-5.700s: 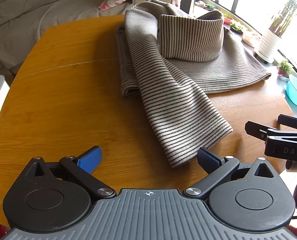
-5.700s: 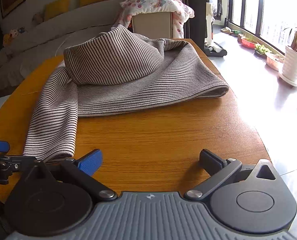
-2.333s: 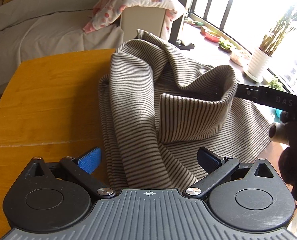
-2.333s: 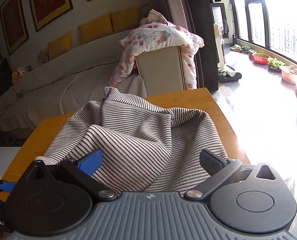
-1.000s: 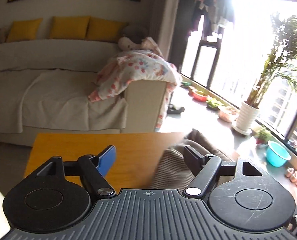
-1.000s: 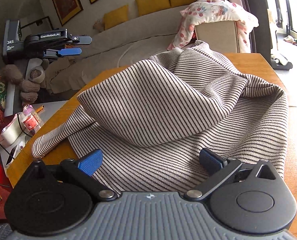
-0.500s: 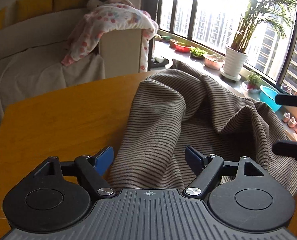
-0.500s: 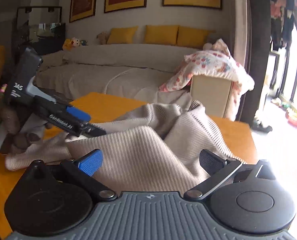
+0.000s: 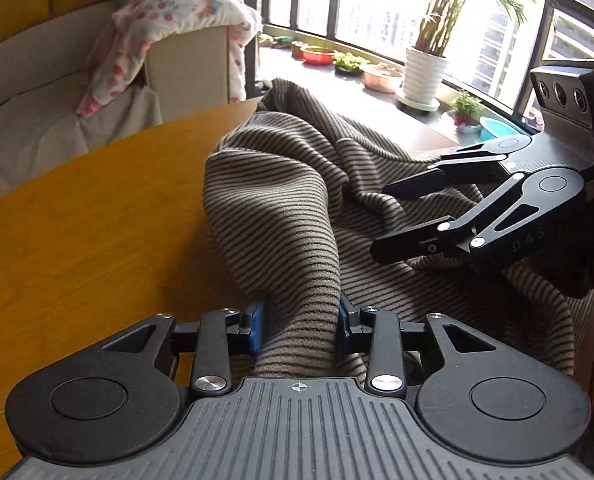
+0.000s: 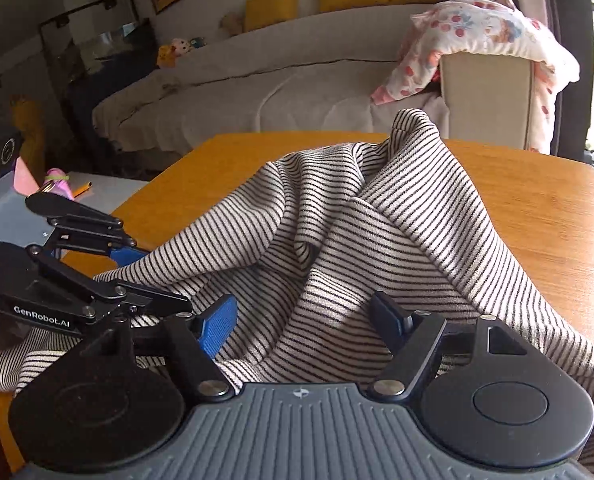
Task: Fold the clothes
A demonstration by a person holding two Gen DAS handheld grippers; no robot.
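Striped garment [image 9: 289,208] heaped and rumpled on the wooden table [image 9: 97,216]. Left gripper [image 9: 299,326] closing, blue pads pinching a raised ridge of cloth. Right gripper [image 10: 303,320] closing around a fold, not yet pressing it. Best to seat both grips firmly, then lift and spread flat before folding.

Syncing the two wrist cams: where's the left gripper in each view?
Left wrist: left gripper at bottom centre, jaws closing with a fold of the striped garment between the pads.
Right wrist: at the left edge, side-on, fabric between its fingers.
Shared landmark: floral blanket on the sofa arm.
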